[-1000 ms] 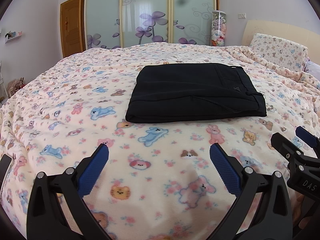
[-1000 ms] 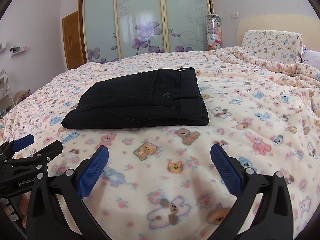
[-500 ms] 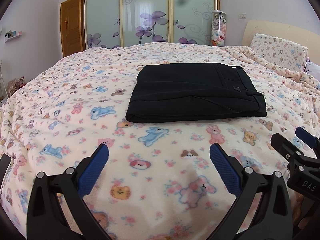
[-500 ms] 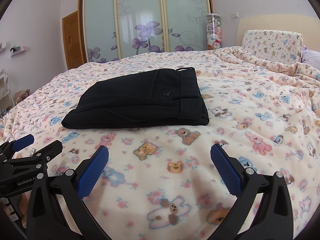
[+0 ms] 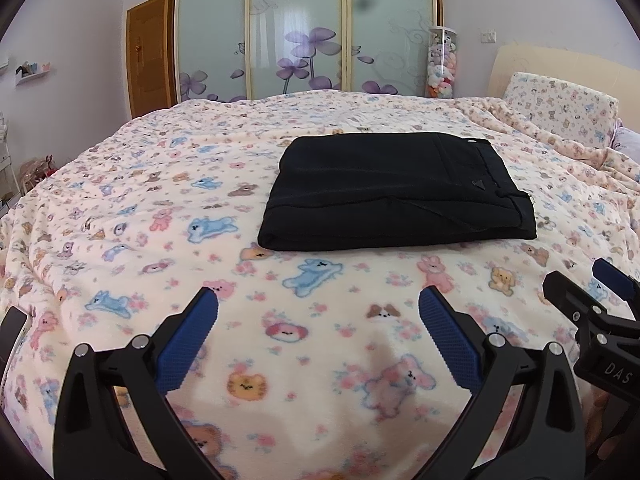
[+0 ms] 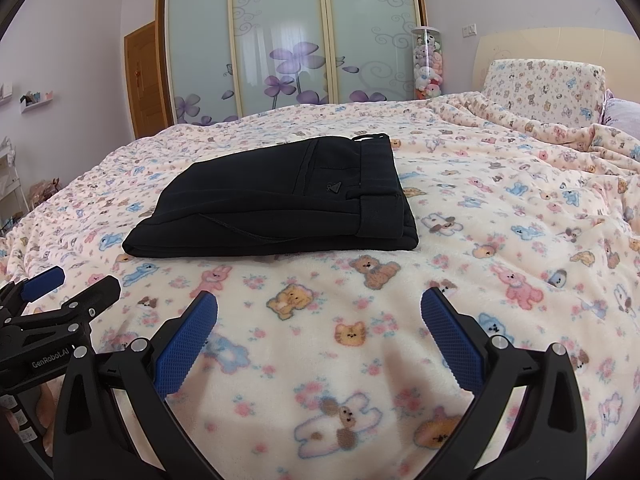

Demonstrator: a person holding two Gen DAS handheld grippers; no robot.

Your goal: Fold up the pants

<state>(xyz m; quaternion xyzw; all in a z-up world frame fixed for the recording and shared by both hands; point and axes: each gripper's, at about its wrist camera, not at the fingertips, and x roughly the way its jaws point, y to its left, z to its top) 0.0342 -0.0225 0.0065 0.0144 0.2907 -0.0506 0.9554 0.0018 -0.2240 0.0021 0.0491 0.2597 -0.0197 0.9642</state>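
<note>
Pants point(image 5: 396, 196) folded into a flat black rectangle, mid-bed.
They lie on the bear-print blanket point(image 5: 160, 216), well apart from both grippers: left gripper point(image 5: 318, 334) and right gripper point(image 6: 319, 334) spread, holding nothing. Folding looks finished; probably nothing remains but drawing back. Only the right view shows the waistband's end face.

Matt black cloth pants point(image 5: 394, 194), fleecy blanket point(image 5: 160, 208)

Bed point(image 5: 120, 240) with animal-print blanket, folded black pants point(image 5: 396, 196) flat at frame centre, pillow point(image 5: 560, 108) at upper right
</note>
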